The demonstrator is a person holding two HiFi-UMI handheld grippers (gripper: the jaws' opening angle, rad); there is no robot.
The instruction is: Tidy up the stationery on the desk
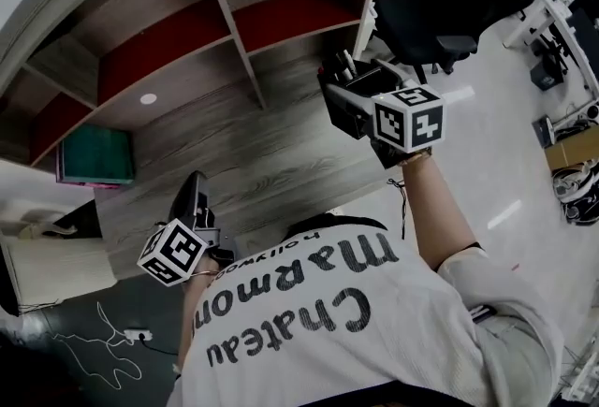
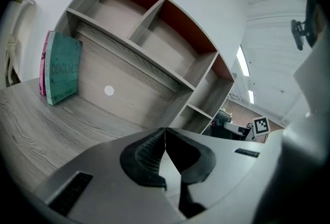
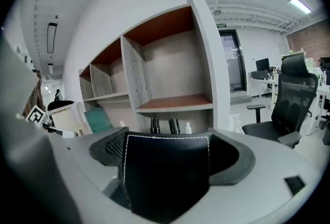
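My right gripper (image 1: 360, 106) is shut on a black leather pen holder (image 1: 348, 82) with white stitching, held above the right end of the grey wood desk (image 1: 253, 152). In the right gripper view the pen holder (image 3: 166, 171) fills the gap between the jaws, and two black markers (image 3: 154, 125) and a small white bottle (image 3: 188, 127) stick out of its far side. My left gripper (image 1: 194, 190) hovers over the desk's near left part. Its jaws meet at the tips with nothing between them (image 2: 165, 133).
A teal book (image 1: 96, 155) leans against the desk's back panel at the left, with a pink one (image 2: 43, 63) beside it. Open shelf compartments (image 1: 178, 31) rise behind the desk. A black office chair (image 1: 426, 17) stands on the floor to the right.
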